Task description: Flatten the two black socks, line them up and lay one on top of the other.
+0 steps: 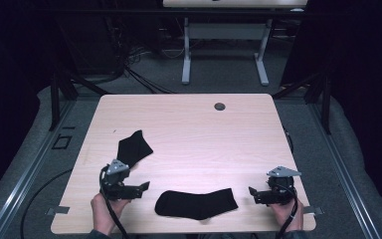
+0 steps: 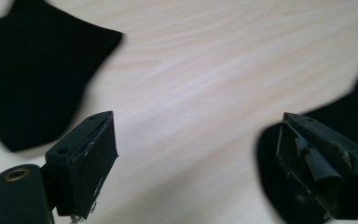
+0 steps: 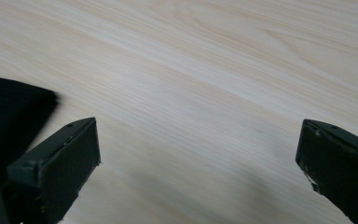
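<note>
Jaws of both grippers spread, empty; folded sock (image 1: 134, 147) partly behind left gripper (image 1: 140, 189).

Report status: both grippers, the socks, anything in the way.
Left gripper open, empty. Right gripper open, empty. Near sock flat between them; far sock behind left gripper. Nothing in the way.

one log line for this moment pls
left gripper: open, empty | right gripper: open, empty | flat sock: lies between them, near edge | second sock: behind left gripper | table
</note>
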### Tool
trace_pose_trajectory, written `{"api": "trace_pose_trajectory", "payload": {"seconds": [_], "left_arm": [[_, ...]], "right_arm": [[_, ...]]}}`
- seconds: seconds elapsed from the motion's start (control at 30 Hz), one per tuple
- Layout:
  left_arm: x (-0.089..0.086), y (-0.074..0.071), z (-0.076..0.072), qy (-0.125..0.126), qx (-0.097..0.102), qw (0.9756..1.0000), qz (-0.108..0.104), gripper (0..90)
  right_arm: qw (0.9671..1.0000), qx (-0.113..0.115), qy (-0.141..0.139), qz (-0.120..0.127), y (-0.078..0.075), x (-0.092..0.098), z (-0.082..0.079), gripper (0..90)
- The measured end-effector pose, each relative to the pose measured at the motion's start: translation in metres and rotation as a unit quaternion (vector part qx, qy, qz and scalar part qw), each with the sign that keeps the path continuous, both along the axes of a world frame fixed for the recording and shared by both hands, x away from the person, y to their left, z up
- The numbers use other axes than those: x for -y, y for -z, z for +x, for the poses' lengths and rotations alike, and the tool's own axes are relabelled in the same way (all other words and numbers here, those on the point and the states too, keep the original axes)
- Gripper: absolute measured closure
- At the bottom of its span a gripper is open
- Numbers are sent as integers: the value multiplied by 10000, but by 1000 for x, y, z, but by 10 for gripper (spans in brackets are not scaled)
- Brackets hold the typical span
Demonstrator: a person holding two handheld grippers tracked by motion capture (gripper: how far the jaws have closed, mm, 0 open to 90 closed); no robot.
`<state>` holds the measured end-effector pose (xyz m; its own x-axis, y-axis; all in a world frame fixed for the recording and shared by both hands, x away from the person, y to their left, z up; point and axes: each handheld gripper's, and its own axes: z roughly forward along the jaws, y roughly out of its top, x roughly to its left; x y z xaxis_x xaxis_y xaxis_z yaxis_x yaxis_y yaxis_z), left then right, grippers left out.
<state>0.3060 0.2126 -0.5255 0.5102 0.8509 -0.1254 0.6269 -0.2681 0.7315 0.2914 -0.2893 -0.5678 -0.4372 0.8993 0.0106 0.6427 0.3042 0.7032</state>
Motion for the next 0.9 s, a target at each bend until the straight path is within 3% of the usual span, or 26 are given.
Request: {"api": "trace_pose_trajectory", "payload": {"seconds": [0.17,0.23,0.3,0.47,0.53,0.63,0.9], "left_arm": [[-24,-13,29,-353,20,9993,104,94],[-29,-14,41,-444,17,9990,110,103],[-31,-14,53,-494,-16,9986,163,115],[-22,-6,86,-463,-198,9983,298,153],[-14,2,99,-407,-288,9974,514,160],[-5,14,116,-441,-539,9966,444,175],[2,32,137,-490,-783,9937,641,222]], "right_arm": [[9996,80,222,-181,13,15,5,0],[9995,-1,214,-221,17,18,7,0],[9994,60,247,-244,18,19,8,0],[9995,-36,298,-133,19,22,12,0],[9995,-71,305,-66,20,23,13,0],[9996,24,285,-64,20,23,12,11],[9996,5,292,-5,20,23,12,19]]}}
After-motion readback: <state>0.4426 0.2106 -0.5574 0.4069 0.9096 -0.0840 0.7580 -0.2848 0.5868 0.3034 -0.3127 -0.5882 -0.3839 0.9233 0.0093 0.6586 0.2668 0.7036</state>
